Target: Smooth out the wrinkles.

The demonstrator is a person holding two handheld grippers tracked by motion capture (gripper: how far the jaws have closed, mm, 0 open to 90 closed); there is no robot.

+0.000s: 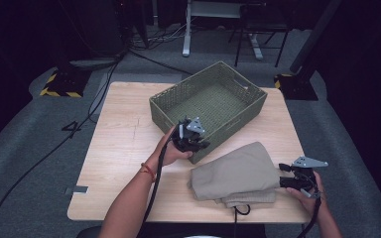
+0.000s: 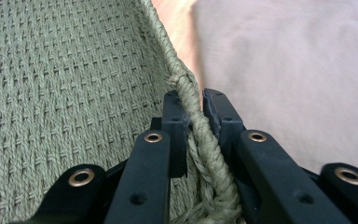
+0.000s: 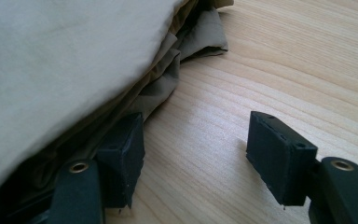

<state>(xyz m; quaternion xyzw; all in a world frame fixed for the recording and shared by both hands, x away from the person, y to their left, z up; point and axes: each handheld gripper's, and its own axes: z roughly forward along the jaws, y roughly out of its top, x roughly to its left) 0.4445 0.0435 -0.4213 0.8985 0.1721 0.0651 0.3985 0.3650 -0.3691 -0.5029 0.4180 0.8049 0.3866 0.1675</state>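
While you are clamping the left gripper (image 2: 193,109) on the near rim of the one woven green basket (image 1: 238,106), you are steadying it for loading. Your right gripper (image 3: 196,149) is standing spread wide at the edge of the single folded khaki garment (image 1: 235,171), lying on the wooden table (image 1: 119,148) just beside the basket. Next, the jaws probably need closing on the folded layers.
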